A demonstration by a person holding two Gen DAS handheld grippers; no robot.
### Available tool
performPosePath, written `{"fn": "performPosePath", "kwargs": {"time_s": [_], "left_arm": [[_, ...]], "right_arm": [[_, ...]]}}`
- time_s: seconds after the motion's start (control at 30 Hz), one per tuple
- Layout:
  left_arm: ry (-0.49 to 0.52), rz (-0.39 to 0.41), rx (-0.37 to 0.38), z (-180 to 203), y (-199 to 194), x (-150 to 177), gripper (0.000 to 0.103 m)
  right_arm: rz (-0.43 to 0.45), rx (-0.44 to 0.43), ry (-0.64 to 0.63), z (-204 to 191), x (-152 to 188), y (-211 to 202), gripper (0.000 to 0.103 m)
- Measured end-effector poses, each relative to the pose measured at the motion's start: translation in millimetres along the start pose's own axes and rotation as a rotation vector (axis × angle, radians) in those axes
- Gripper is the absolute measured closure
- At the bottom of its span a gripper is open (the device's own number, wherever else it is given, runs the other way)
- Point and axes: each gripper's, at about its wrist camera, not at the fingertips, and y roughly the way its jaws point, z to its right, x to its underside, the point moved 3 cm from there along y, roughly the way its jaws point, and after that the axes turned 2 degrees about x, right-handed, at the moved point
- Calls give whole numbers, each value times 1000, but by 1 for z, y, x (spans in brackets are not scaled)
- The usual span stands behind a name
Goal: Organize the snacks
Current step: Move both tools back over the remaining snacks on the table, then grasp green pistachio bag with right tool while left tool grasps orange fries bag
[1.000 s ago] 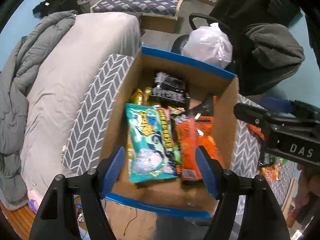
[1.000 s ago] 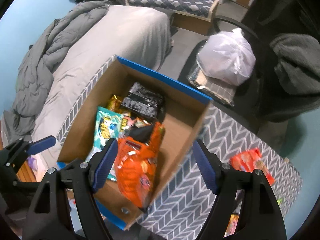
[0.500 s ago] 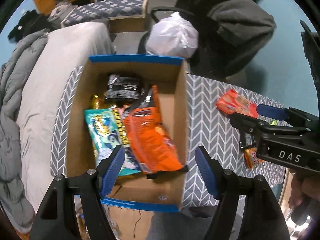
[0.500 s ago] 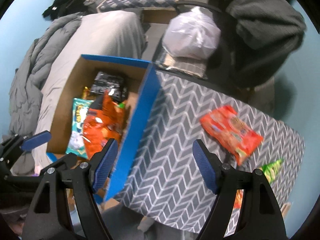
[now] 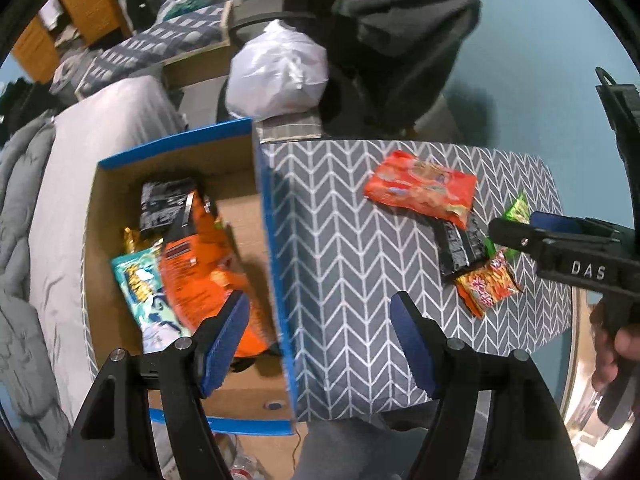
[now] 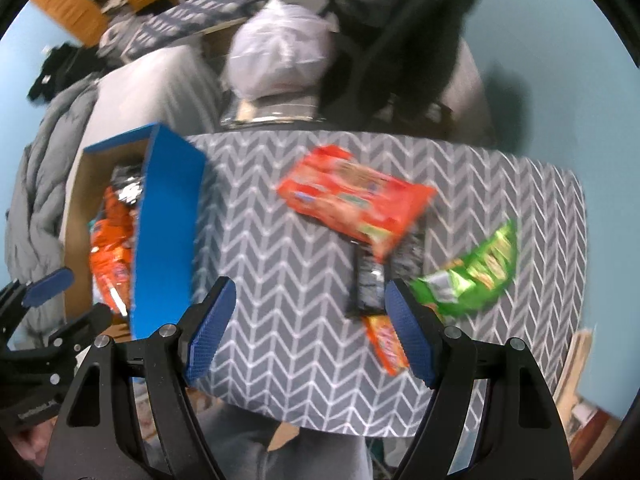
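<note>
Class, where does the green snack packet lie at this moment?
In the right wrist view the green snack packet lies on the chevron-patterned surface, at the right, beside the black packet and below the red packet.

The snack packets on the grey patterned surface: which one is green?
The green packet at the far right of the group. The large flat packet is orange-red, the narrow one is black, the small one is orange-yellow.

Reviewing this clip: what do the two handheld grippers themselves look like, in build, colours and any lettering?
Both match. The left gripper and right gripper have black angular frames with triangular cut-outs and silver screw heads, each finger ending in a blue textured pad. Seen from the left wrist view, the right gripper's black body carries white letters "DAS". A bare hand grips its handle; no sleeve or cable shows clearly.
</note>
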Motion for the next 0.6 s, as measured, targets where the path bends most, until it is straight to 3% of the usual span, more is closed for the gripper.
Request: {"fn": "performPosePath", "kwargs": {"time_s": [0.6], "left_arm": [[185, 7, 5, 85, 32, -33, 29]], "right_arm": [[-35, 52, 271, 135, 28, 15, 25]]}}
